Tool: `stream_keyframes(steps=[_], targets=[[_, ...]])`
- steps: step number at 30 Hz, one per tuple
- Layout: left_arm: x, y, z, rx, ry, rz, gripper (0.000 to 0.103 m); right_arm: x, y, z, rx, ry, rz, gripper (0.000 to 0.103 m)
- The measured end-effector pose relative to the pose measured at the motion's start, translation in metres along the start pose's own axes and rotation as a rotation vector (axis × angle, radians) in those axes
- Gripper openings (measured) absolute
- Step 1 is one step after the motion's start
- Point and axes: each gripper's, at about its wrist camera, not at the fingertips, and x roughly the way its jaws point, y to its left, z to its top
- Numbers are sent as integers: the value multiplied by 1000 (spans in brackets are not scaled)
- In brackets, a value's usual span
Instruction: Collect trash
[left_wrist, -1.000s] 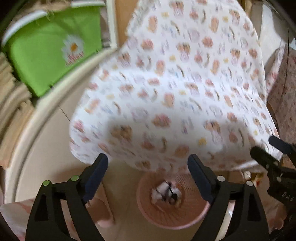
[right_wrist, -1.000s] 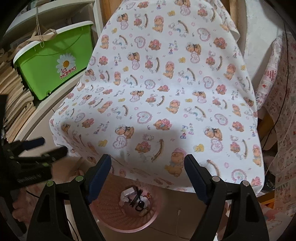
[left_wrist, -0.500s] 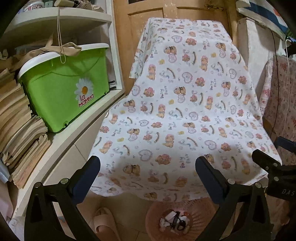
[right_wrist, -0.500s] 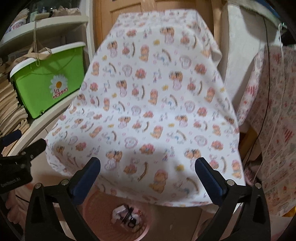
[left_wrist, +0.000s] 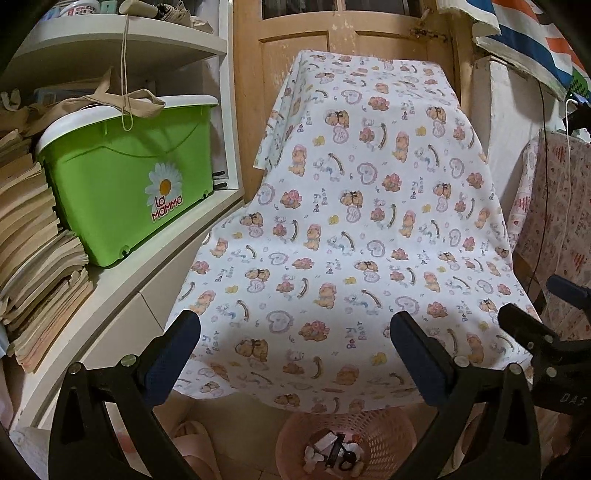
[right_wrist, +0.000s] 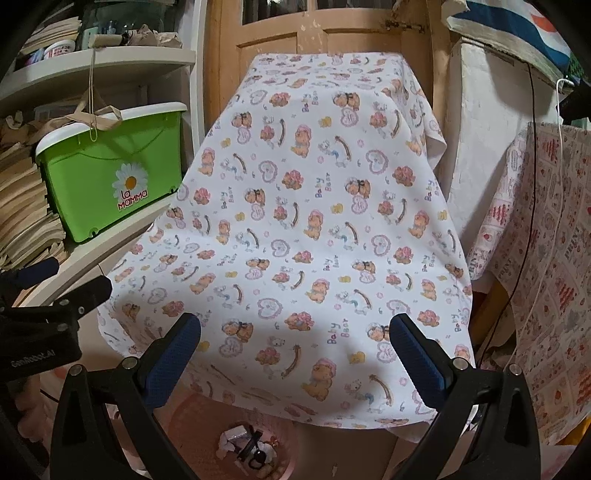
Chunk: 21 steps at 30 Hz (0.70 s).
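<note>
— What do we struggle to see?
— The pink basket (left_wrist: 347, 441) on the floor, half hidden under the worktop's "Baby Bear" cloth (left_wrist: 354, 236); trash (right_wrist: 247, 445) inside is unclear.
— Our tools?
— Left tool (left_wrist: 295, 354) and right tool (right_wrist: 295, 354) gape, empty. The green box (left_wrist: 125, 177) reads "La Mamma".

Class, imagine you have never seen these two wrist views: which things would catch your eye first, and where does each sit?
The bear-print cloth fills the centre, draped over a table in front of a wooden door. To its left, a bright green La Mamma bin stands on a white shelf beside stacked papers. Below the cloth's front edge, a pink basket on the floor holds scraps of trash, framed by the left gripper with open jaws.
</note>
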Motion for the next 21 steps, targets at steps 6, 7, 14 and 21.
stream_keyframes(steps=[6,7,14,21], targets=[[2,0,0,-6,8,1,102,-5,2,1,-13,-25,-4,103],[2,0,0,-6,8,2,102,-6,2,1,-13,-27,-5,103],[3,0,0,-2,8,5,102,-7,0,2,2,-29,-9,103],[2,0,-1,-12,7,-5,102,-7,-2,2,-1,-27,-7,103]])
